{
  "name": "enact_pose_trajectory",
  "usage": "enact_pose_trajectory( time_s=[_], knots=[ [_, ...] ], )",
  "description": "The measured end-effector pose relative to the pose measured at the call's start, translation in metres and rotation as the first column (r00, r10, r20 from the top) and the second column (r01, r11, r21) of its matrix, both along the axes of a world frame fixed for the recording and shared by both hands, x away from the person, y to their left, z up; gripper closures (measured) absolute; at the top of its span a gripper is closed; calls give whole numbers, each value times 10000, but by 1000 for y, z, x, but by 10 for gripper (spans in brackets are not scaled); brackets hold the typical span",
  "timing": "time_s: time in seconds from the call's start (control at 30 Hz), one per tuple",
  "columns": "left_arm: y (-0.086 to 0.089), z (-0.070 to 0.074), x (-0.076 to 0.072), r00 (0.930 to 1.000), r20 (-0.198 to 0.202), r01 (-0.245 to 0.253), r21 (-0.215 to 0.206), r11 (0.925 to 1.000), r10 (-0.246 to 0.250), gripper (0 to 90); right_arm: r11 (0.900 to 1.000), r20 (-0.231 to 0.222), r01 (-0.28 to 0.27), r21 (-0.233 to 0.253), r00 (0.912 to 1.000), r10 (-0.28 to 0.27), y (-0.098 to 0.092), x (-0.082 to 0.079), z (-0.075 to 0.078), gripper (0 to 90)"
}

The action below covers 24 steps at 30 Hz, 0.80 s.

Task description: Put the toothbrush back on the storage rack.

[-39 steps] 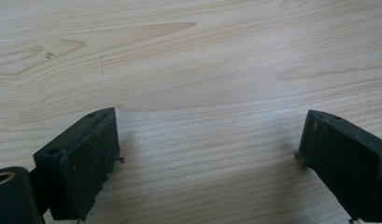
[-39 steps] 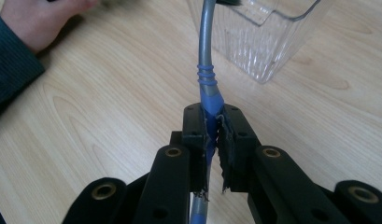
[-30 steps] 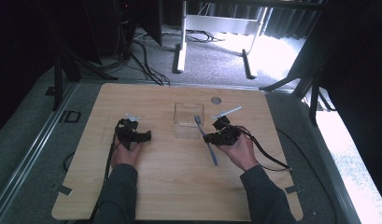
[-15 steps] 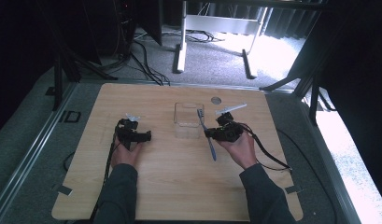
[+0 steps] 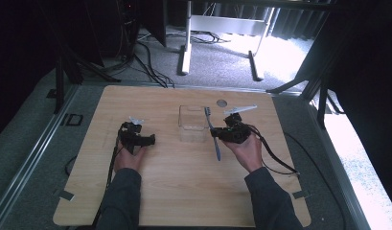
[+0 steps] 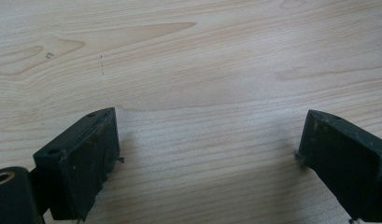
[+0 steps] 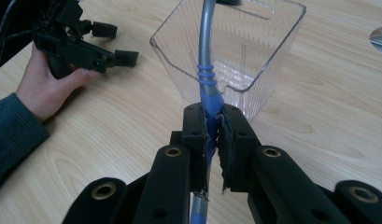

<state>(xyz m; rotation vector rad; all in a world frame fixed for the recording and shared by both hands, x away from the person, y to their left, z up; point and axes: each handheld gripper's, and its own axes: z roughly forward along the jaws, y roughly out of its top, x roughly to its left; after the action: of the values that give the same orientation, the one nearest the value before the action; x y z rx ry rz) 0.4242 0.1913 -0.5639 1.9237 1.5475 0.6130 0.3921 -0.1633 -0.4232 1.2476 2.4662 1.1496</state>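
Midway, my right tongs clenched a toothbrush beside the clear cup near the table's far edge, not yet in; left tongs gaped, idle.

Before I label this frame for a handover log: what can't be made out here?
- Toothbrush head: cut off by the top edge in the right gripper view; too small in the high view.
- Round grey thing past the clear container: too small to identify.
- Left gripper view: bare wood between open jaws.
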Motion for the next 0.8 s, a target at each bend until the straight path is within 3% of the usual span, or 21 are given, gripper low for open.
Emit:
enact_pose_trajectory(
  time_s=[0.8],
  knots=[
    [0, 0, 0, 10000, 0, -1, 2, 10000, 1, 55, 9938, 741, 667, 892, 9945, -734, -7, 5, 9, 815]
  ],
)
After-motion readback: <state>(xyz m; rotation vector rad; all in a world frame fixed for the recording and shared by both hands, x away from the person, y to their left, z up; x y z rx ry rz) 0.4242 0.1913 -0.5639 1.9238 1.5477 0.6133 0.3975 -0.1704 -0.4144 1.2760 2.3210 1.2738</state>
